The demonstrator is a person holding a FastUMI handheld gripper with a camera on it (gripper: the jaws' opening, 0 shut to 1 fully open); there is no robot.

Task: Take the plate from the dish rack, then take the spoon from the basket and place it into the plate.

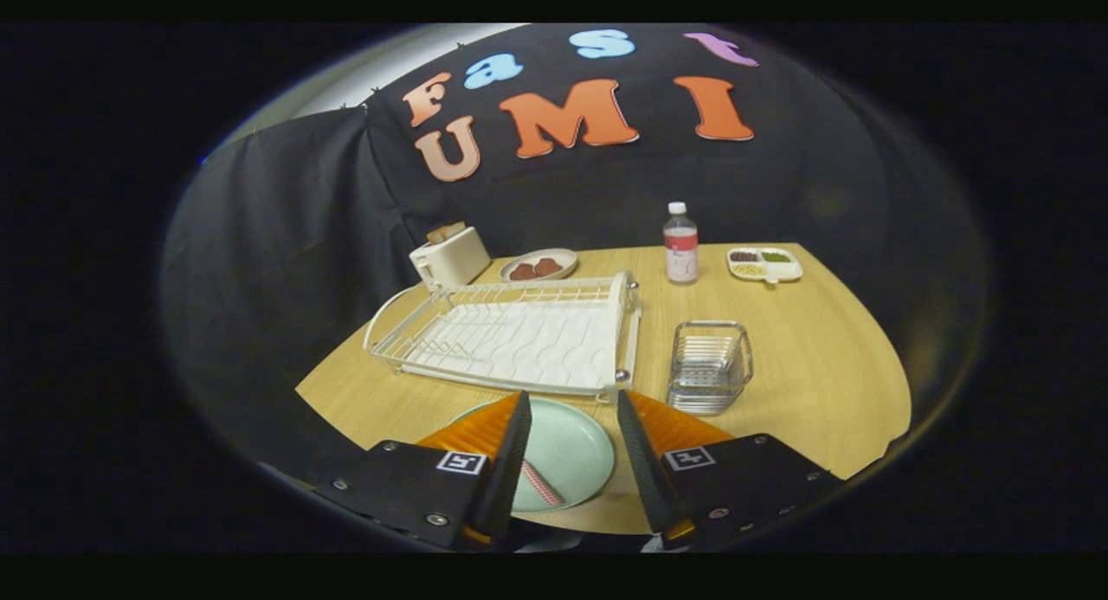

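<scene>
With the spoon (542,485) already lying in the plate (567,448) at lower centre, the gripper (571,418) — fingers released, grasping nothing — should lift straight clear without nudging either.

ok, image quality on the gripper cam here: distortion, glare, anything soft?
Gripper view: strong fisheye bend, the table edge curves and the dish rack looks bowed; light is even with soft shadows, no harsh glare on the plate; the open gripper fingers look slightly soft up close, and part of the spoon on the plate sits behind one finger; the bottle label is too small to read.
</scene>
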